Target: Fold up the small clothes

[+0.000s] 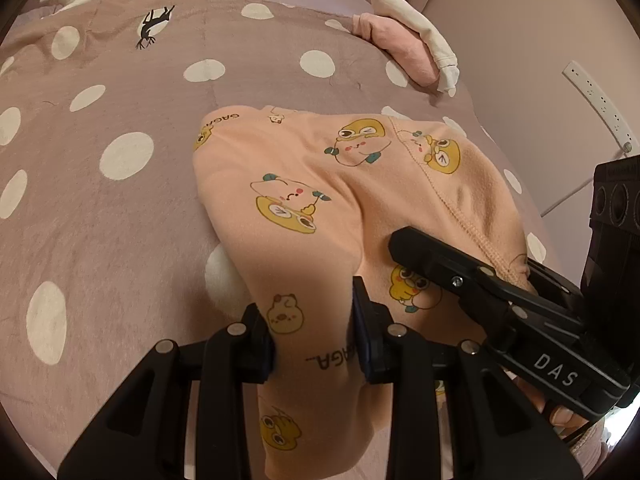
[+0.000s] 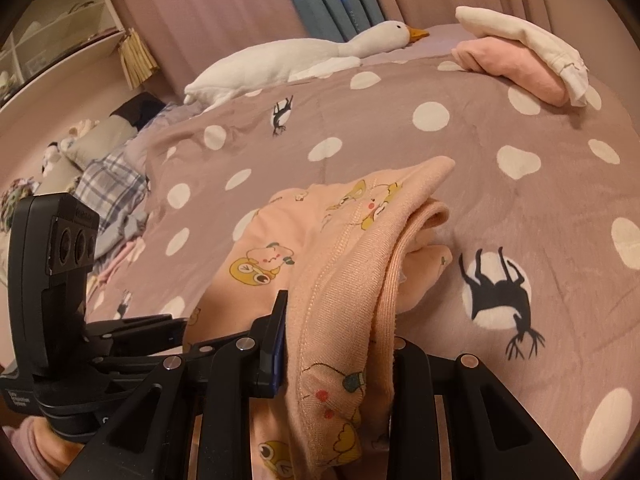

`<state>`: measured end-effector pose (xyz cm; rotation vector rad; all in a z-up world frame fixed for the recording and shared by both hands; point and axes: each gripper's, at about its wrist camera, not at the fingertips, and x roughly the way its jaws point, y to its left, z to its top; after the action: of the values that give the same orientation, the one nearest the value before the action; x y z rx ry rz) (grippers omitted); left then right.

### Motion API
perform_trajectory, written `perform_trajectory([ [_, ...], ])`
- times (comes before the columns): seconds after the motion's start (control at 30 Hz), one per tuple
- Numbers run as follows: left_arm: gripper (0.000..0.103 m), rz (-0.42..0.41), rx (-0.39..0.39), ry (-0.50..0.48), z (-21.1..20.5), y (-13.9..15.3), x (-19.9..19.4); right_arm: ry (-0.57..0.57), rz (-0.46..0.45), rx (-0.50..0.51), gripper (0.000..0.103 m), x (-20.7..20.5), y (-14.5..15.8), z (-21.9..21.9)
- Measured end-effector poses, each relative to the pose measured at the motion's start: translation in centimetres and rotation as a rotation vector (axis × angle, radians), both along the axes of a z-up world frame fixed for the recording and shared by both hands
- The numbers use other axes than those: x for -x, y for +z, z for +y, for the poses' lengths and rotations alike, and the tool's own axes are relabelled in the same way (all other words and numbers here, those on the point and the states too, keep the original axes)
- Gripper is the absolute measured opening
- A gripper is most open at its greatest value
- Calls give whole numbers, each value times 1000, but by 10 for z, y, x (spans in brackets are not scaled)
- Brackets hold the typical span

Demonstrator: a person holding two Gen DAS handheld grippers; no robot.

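Both tools are pinching the peach garment at its near end, lifting that end off the bed while the far part is lying on the dotted cover. The left tool is clamping a fold of plain printed cloth between its fingers; the right tool is gripping the ribbed hem, bunched thick in its jaws. Judging by the two grips sitting close side by side, the near edge is being held up so it can be carried over the far part for a fold. In the left view the right tool is lying just beside the left one, so the two have little room between them. Ahead, the cover is open past the garment's far edge. A folded pile is sitting well apart near the bed's far right edge, and a plush goose is lying along the back, neither in the way.
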<state>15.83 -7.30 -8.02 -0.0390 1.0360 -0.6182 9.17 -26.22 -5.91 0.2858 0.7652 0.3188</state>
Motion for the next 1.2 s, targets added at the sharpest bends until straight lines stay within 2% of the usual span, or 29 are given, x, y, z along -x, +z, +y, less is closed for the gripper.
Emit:
perform_trajectory([
  [1.2,31,-90,21,65,57,29,68,69,-87,35,30,55,27,49],
])
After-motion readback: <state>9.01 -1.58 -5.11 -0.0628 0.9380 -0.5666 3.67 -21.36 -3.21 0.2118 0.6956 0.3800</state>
